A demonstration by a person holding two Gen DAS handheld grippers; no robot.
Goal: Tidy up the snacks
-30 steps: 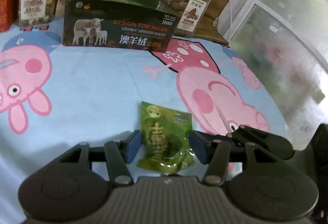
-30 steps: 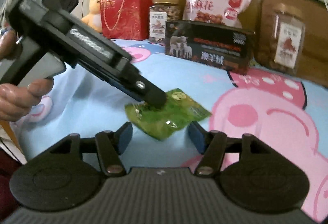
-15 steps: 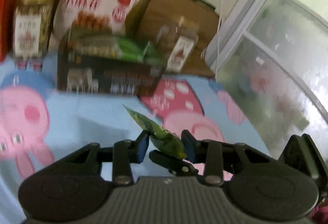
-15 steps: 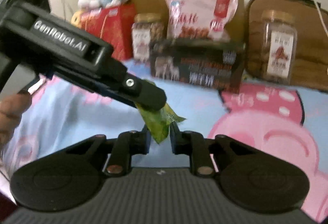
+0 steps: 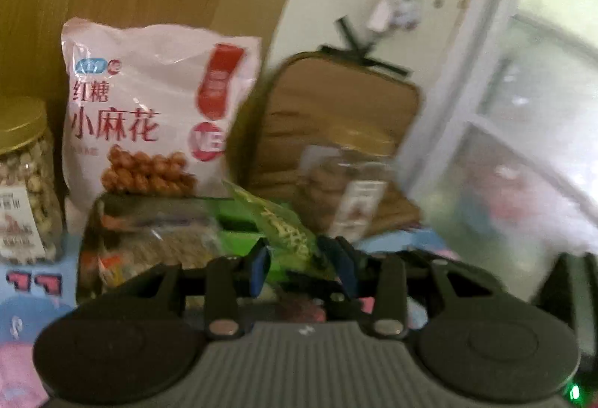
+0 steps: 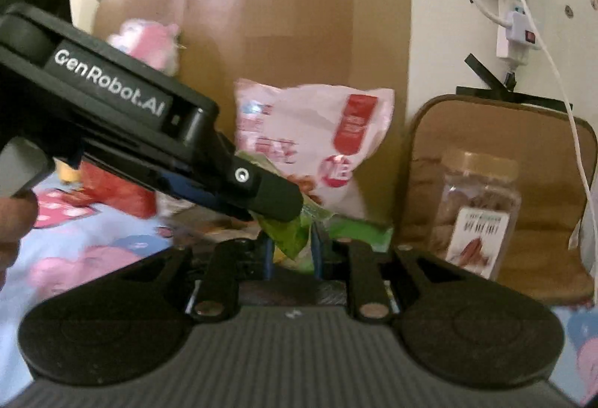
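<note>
- Small green crinkly foil snack packet [image 5: 287, 240]: in the air above the open dark box [image 5: 157, 236], in front of the pink-and-white snack bag [image 5: 149, 109].
- My left tongs [image 5: 302, 266]: closed on the packet.
- My right tongs [image 6: 289, 251]: narrowed onto its lower corner [image 6: 287, 243].
- Handling, as I judge it: light, limp, slippery film; best pinched at a flat sealed edge.
- Nearby: gold-lidded clear plastic jar [image 5: 26, 184], left of the box.
</note>
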